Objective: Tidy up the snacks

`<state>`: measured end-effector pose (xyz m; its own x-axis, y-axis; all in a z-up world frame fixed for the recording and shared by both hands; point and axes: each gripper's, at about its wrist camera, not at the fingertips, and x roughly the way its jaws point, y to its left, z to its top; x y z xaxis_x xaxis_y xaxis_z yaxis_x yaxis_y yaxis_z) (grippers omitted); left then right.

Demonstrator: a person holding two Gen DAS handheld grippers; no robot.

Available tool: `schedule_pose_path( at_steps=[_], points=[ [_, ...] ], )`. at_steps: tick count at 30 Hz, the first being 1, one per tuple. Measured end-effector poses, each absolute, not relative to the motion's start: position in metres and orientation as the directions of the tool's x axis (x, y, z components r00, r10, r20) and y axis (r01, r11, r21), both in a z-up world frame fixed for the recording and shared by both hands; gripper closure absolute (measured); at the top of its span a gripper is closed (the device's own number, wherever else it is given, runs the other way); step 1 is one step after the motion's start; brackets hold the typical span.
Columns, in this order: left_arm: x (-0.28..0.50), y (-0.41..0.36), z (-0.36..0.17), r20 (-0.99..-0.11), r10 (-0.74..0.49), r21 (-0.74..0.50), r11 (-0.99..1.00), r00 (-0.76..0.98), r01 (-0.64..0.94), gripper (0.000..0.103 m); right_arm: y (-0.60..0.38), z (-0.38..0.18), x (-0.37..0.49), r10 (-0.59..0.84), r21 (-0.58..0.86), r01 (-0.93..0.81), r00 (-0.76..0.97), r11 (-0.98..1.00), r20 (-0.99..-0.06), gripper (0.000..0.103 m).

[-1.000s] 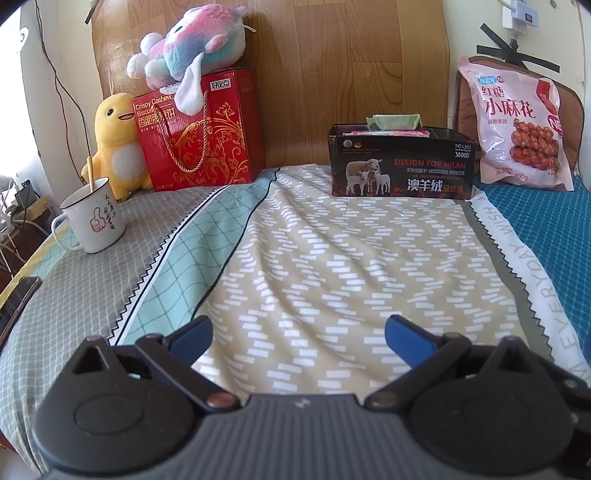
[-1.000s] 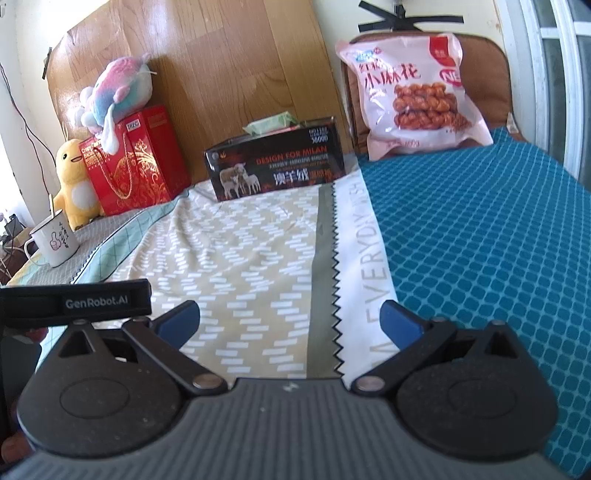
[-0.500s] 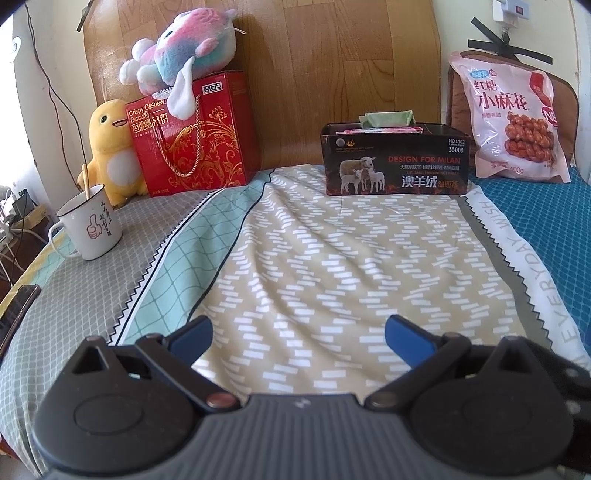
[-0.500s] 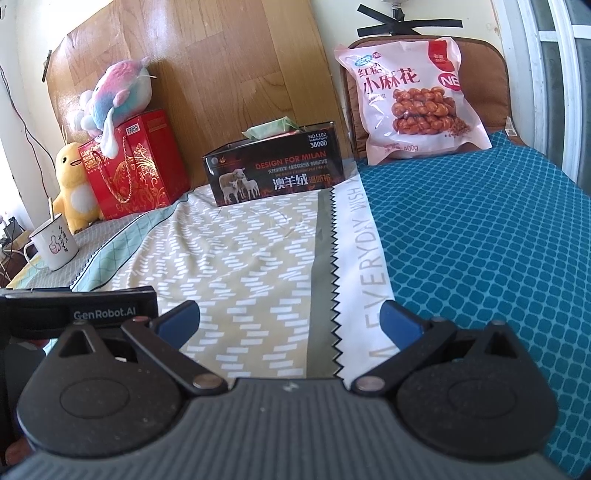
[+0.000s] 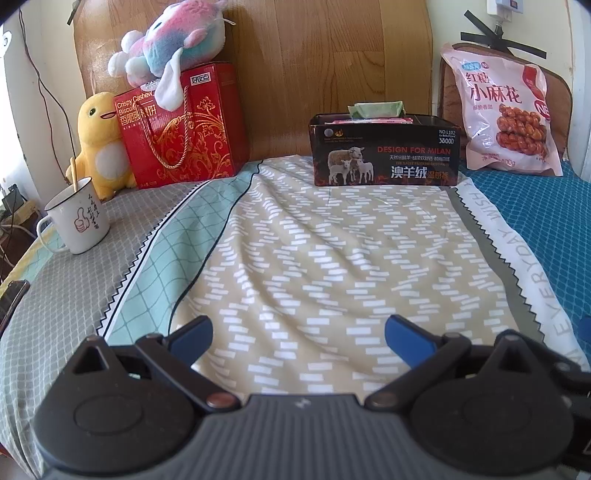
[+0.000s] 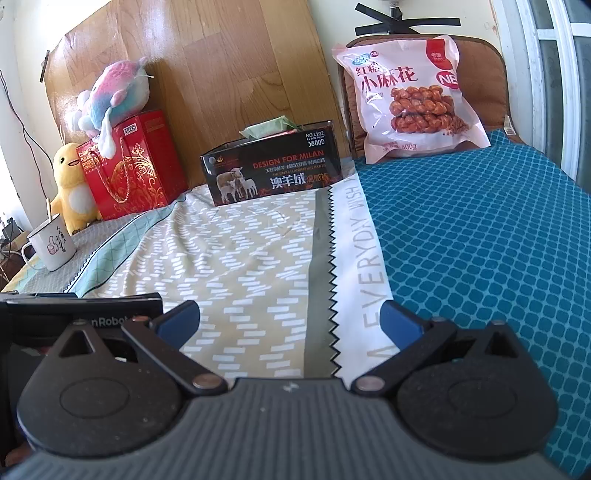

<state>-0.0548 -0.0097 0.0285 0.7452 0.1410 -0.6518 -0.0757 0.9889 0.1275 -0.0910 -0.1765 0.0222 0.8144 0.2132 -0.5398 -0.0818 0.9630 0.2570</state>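
Observation:
A black open-top box (image 5: 386, 155) (image 6: 273, 171) stands at the far end of the bedspread, with green and pink packets (image 5: 376, 110) (image 6: 266, 127) sticking out of it. A large pink snack bag (image 5: 506, 114) (image 6: 415, 98) leans upright against a brown cushion to its right. A red biscuit gift box (image 5: 177, 129) (image 6: 135, 164) stands to the left. My left gripper (image 5: 298, 336) is open and holds nothing, low over the beige cloth. My right gripper (image 6: 290, 319) is open too, well short of the box and bag.
A white mug (image 5: 77, 219) (image 6: 51, 243) with a stick in it sits at the left edge. A yellow plush toy (image 5: 101, 144) and a pink-blue plush toy (image 5: 173, 29) sit by the red box. The wooden headboard (image 5: 325, 59) closes the far side. The left gripper's body (image 6: 81, 308) lies left of my right gripper.
Both grippers drew back a little and tilted up, so the box, bag and plush toys sit slightly lower and farther. Both stayed open.

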Motion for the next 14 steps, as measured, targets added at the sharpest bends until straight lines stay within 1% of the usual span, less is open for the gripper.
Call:
schedule_pose_path(
  at_steps=[14],
  points=[
    [-0.0553, -0.0101, 0.0267, -0.649, 0.134, 0.129, 0.989, 0.749, -0.065, 0.0, -0.1772, 0.0204, -0.0925, 0.205, 0.254, -0.077, 0.82, 0.964, -0.534, 0.0]
  ],
)
